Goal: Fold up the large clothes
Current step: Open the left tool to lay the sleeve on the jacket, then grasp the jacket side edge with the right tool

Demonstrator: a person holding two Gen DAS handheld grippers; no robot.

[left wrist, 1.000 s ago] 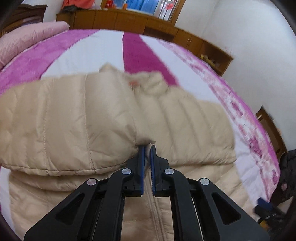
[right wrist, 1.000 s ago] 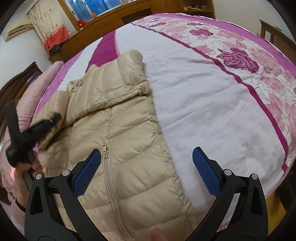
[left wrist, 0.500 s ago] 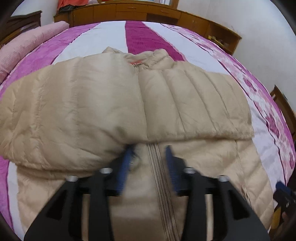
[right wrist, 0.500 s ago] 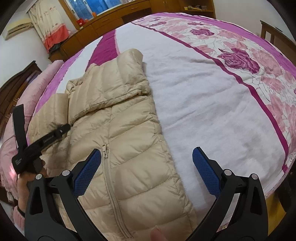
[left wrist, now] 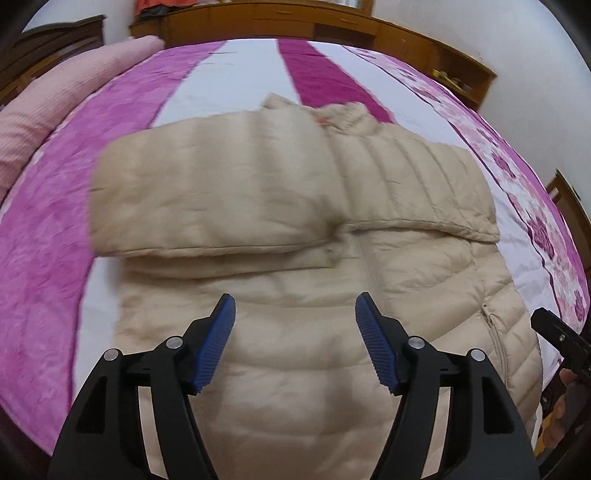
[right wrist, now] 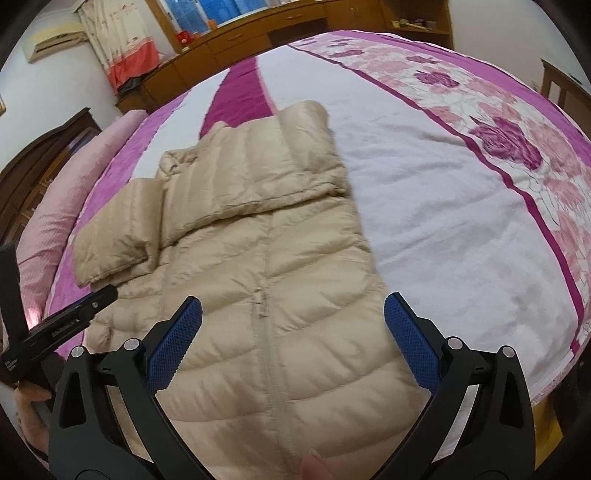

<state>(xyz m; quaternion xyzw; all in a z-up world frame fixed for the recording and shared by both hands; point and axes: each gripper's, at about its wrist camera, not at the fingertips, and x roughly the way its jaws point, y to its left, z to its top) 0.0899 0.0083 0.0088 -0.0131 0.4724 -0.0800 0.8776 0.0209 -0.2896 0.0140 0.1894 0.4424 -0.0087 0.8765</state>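
The bed fills most of both views, its cover striped in magenta and white with a band of pink roses running down the right of the right wrist frame. A pale pink bolster lies along the upper left edge of the left wrist frame, and a wooden cabinet runs across the top behind the bed.

The beige puffer jacket lies front-up across the centre of the cover, its collar towards the top of the frame and its hem towards you at the bottom. Both sleeves are folded across the chest: the left sleeve lies over the upper left of the jacket, the right sleeve over the upper right, and their cuffs meet near the middle. The zipper runs down the centre of the body and is closed.

Your left gripper hovers above the lower body of the jacket with its blue pads spread wide and nothing between them. Your right gripper is likewise spread wide and empty, straddling the zipper line above the hem area. Whether either touches the fabric cannot be told. Each gripper appears at the edge of the other's view.
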